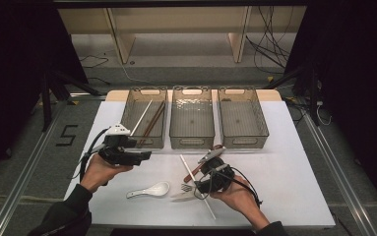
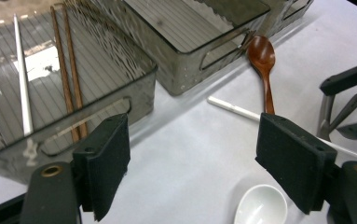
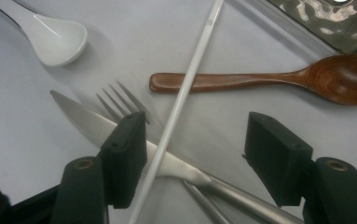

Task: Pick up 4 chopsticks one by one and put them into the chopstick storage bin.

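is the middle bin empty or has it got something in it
Empty. In the high view the middle bin shows only its bare ribbed floor, while the left bin holds a white chopstick and brown chopsticks.

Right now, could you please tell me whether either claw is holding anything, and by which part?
Nothing is held. The left claw stands open over bare table. The right claw is open too, its jaws straddling the long white plastic chopstick without pressing it.

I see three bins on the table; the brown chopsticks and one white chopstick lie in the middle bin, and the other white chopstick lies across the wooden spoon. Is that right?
Not quite. The brown chopsticks and one white chopstick lie in the left bin, not the middle bin, as the high view shows. The rest holds: there are three bins, and the other white chopstick lies across the wooden spoon.
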`<state>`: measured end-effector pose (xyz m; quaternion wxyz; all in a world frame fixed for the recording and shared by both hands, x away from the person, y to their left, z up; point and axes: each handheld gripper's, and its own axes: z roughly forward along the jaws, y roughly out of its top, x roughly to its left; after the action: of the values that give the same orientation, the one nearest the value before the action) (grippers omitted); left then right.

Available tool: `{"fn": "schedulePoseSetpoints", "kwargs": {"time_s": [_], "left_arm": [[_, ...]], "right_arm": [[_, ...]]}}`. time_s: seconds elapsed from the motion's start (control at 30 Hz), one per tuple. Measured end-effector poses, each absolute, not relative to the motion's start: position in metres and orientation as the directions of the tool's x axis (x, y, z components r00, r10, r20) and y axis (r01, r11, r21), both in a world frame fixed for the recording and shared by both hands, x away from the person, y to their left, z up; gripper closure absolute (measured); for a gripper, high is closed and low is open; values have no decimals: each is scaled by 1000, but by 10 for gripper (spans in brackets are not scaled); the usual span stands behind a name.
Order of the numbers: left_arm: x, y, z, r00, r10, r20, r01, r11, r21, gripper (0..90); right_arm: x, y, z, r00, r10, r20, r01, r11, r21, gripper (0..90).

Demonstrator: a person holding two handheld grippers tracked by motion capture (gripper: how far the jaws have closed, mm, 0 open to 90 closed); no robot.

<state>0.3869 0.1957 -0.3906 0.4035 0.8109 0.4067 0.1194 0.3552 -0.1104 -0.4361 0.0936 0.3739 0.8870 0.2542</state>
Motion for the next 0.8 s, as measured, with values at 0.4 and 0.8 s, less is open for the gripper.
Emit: {"fn": "schedulePoseSetpoints", "kwargs": {"time_s": [0.4,0.8], "left_arm": [[366,197,-399,651,746,-140,543,-330,772,235],[349,197,-407,650,744,-154,553,-325,767,230]], "right_arm": [[365,-103,-446,-703,710,37,638,607,473,461],[371,-96,-455,-711,702,47,646,625,438,544]]}}
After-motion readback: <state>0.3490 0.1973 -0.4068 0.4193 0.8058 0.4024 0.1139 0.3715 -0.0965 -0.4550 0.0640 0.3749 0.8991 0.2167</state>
